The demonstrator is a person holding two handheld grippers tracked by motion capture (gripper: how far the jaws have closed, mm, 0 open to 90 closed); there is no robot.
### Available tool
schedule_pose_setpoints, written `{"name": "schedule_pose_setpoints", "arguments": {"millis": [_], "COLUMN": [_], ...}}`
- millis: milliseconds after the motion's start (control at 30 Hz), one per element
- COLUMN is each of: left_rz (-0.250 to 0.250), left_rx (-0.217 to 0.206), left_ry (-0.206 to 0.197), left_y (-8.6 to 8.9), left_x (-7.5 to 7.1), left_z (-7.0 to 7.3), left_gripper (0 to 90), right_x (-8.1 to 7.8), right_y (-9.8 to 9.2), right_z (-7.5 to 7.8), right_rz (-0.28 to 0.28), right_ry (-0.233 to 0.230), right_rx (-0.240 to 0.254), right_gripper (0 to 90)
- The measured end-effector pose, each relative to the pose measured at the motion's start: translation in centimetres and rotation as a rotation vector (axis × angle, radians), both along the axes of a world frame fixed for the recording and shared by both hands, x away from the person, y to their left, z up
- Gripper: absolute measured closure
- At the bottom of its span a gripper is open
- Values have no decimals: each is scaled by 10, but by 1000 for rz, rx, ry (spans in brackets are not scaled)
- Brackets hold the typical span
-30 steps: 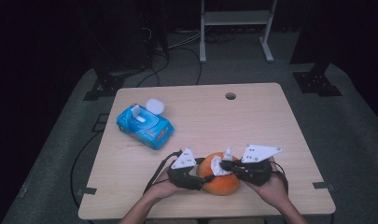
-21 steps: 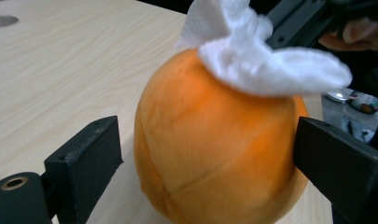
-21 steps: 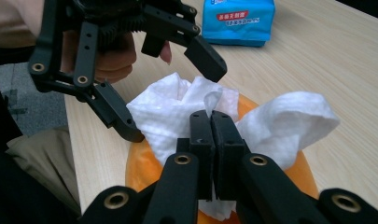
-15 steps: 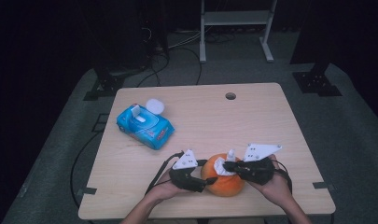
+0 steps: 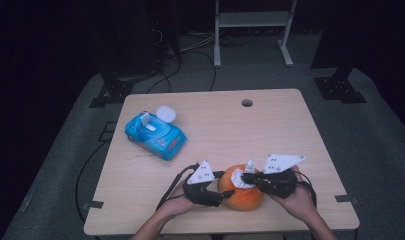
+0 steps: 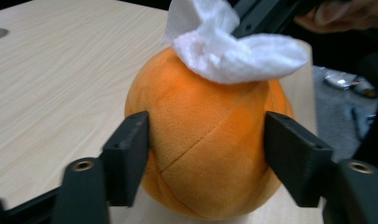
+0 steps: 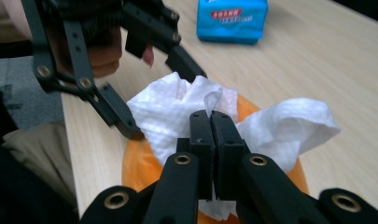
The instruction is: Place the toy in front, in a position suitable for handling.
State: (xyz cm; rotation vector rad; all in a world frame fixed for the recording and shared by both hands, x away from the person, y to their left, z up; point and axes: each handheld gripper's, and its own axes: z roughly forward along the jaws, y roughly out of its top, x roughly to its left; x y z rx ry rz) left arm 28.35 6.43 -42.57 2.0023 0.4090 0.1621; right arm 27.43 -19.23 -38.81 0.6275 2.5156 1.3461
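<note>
The orange plush ball (image 5: 242, 192) is sitting near the table's (image 5: 270, 125) six o'clock edge; the left gripper (image 6: 205, 158) is clamping it at both flanks; the right gripper (image 7: 210, 126), jaws pressed together, is pinching a white wipe (image 7: 177, 116) against the ball's top; wiping looks underway, with the sides seemingly left; the blue wipe pack (image 5: 155, 134), lid open, is lying toward ten o'clock.

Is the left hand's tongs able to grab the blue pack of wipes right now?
Probably not right away. The left tongs are busy around the orange plush ball, one jaw on each side. The blue wipes pack lies apart, farther up the table, with bare wood between, so they'd need to let go first.
</note>
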Motion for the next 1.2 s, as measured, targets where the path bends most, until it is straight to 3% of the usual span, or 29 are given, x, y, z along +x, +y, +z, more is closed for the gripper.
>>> {"name": "schedule_pose_setpoints", "arguments": {"millis": [100,167,233,367,533,633,667,733,833,933,1067,1200], "left_rz": [22,37,17,10,-24,-43,-40,-34,-28,-28,-32,-42], "left_rx": [-46,-37,-20,-2,42,74,68,64,60,39,-9,-12], "left_ry": [46,71,117,52,-28,-64,-57,-42,-24,0,51,114], "left_y": [2,1,-1,-3,-10,-14,-13,-10,-5,-2,-1,-1], "left_x": [4,6,7,1,-8,-13,-12,-9,-5,-1,2,5], "left_z": [1,-2,-8,-6,-1,0,-1,-2,-5,-6,-4,-9], "left_gripper": [197,150,162,336,363,361,360,359,356,344,232,161], "right_x": [-2,-4,-6,-7,-15,-19,-19,-17,-9,-3,-3,-7], "right_y": [-1,1,4,5,17,32,34,29,11,-4,-7,2], "right_z": [-2,-1,-1,3,13,13,12,11,10,6,-1,-1], "right_rz": [17,40,47,43,55,80,77,56,-6,-38,-16,41], "right_ry": [3,8,4,-3,-58,-95,-99,-86,-71,-25,7,6], "right_rx": [-15,-21,-39,-45,-13,-58,-73,-57,-41,-28,-21,-39], "right_gripper": [876,877,876,875,876,877,877,877,877,877,878,878]}}
